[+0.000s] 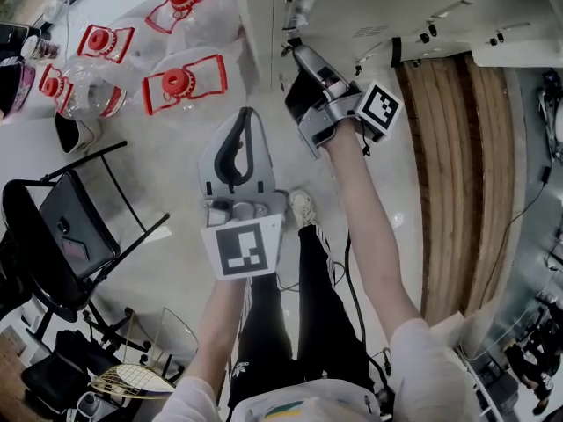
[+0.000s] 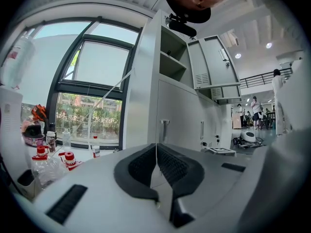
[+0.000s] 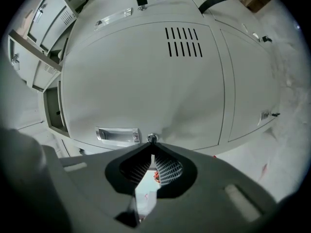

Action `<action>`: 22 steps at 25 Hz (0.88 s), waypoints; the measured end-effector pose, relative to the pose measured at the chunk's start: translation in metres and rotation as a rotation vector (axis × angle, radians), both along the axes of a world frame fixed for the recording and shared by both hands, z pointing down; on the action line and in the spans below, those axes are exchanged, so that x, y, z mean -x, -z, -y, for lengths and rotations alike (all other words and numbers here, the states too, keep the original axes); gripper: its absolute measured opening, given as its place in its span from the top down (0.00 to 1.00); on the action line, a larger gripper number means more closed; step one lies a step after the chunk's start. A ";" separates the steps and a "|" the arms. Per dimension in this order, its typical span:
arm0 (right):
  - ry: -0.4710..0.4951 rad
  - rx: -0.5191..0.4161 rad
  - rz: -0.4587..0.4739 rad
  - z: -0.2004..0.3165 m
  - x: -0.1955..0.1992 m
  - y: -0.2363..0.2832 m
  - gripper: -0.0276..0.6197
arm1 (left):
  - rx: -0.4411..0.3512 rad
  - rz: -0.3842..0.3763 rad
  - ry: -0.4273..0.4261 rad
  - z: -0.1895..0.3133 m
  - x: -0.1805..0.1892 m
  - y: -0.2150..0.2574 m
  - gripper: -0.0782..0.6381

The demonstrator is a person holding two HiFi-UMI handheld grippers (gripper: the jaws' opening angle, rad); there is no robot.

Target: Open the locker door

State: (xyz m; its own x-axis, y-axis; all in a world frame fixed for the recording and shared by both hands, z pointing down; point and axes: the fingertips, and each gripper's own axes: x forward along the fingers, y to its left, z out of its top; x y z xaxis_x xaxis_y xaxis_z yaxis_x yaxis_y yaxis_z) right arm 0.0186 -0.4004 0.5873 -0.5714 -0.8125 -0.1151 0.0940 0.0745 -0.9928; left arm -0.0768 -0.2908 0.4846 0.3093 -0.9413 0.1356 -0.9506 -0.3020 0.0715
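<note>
The grey locker door [image 3: 146,76], with vent slits near its top, fills the right gripper view. Its recessed metal handle [image 3: 116,135] and round lock [image 3: 152,138] sit at its lower edge. My right gripper [image 3: 152,147] is shut, with its tips right under the lock and nothing visible between them. In the head view the right gripper [image 1: 296,51] points at the locker front just below a handle [image 1: 299,10]. My left gripper [image 1: 245,117] hangs back, shut and empty. The left gripper [image 2: 156,145] faces the locker bank [image 2: 180,115] from a distance.
Several water bottles with red caps and handles [image 1: 180,82] lie on the floor at the left. A black folding chair [image 1: 62,236] stands at the lower left. A neighbouring door carries a padlock with keys [image 3: 142,0]. Wooden boards [image 1: 449,174] run along the right.
</note>
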 end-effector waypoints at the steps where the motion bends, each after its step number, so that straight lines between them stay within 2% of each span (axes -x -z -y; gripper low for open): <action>1: 0.001 0.000 0.001 0.000 0.000 0.001 0.92 | 0.000 0.000 0.000 0.000 0.000 0.000 0.87; 13: 0.033 0.015 -0.010 -0.033 -0.011 0.001 0.92 | -0.027 0.017 -0.023 0.000 -0.012 0.008 0.87; 18: 0.024 0.025 -0.024 -0.056 -0.027 0.001 0.92 | -0.040 0.013 -0.043 -0.003 -0.029 0.014 0.87; 22: -0.004 0.042 -0.041 -0.080 -0.047 0.000 0.92 | -0.011 0.011 -0.052 -0.018 -0.035 0.009 0.87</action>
State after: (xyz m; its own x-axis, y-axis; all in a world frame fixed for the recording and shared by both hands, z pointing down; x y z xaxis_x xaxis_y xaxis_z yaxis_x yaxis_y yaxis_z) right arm 0.0658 -0.3204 0.5872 -0.5719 -0.8183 -0.0575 0.0531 0.0330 -0.9980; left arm -0.0413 -0.2733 0.4756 0.3562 -0.9255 0.1286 -0.9344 -0.3515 0.0578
